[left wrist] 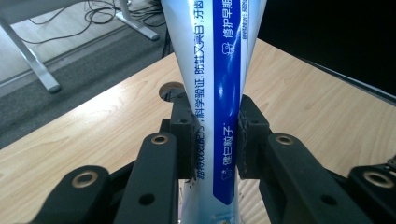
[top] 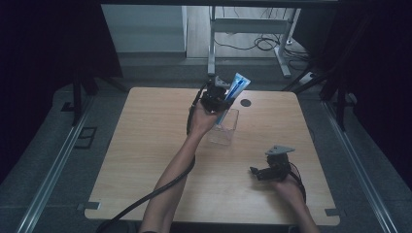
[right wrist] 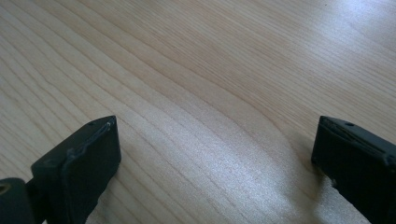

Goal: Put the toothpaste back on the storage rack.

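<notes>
The high view looks forward and down from above the person's side, taking in the whole counter (top: 145,160) from a distance. The left gripper view rides on the left claw (left wrist: 215,137), very close behind a toothpaste tube (left wrist: 219,70), facing the counter's far edge and floor. The right gripper view sits low over bare wood grain; all three share the counter top.

A light wooden table (top: 145,165) with a round cable hole (top: 246,102) carries a clear plastic box (top: 225,130) near its middle.
</notes>
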`<state>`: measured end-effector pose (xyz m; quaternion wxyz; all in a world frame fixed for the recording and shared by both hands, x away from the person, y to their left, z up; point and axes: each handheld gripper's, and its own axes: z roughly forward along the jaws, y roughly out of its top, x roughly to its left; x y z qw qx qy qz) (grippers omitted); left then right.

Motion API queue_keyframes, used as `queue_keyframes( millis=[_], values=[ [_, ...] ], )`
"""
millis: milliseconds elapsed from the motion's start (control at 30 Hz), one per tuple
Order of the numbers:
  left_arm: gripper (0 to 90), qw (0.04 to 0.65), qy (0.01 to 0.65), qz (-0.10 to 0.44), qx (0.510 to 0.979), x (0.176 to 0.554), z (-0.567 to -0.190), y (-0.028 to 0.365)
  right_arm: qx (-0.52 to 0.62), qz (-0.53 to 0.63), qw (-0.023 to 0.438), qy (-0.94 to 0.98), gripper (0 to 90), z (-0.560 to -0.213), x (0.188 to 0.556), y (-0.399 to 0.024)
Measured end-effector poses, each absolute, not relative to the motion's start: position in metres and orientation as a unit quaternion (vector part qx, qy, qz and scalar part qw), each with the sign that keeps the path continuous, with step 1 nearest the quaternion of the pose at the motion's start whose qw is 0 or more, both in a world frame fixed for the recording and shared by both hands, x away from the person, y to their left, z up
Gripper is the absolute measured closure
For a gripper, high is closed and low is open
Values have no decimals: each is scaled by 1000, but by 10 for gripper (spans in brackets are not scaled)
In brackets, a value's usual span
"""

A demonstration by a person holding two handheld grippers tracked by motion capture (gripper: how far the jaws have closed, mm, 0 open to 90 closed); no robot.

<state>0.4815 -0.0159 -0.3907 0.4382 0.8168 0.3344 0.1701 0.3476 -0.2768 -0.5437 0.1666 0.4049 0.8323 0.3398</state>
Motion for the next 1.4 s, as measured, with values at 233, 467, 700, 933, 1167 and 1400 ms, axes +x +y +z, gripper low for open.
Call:
queue_keyframes(
  millis=[233, 467, 700, 933, 1167, 1400],
  values=[
    [729, 436, 334, 179, 816, 484, -398, -20, 406, 340, 166, 832, 7, -544, 347, -277],
    [727, 427, 335, 193, 818, 483, -405, -22, 406, 340, 166, 832, 8, -544, 347, -277],
    [726, 415, 340, 201, 820, 483, -417, -22, 405, 340, 167, 832, 8, -544, 348, -277],
    [724, 403, 343, 207, 823, 483, -425, -25, 406, 340, 166, 832, 7, -544, 347, -277],
    [720, 396, 343, 209, 826, 481, -432, -26, 406, 340, 166, 832, 7, -544, 348, -277],
    [715, 382, 342, 206, 834, 479, -438, -28, 406, 340, 166, 832, 7, -544, 348, -277]
  ],
)
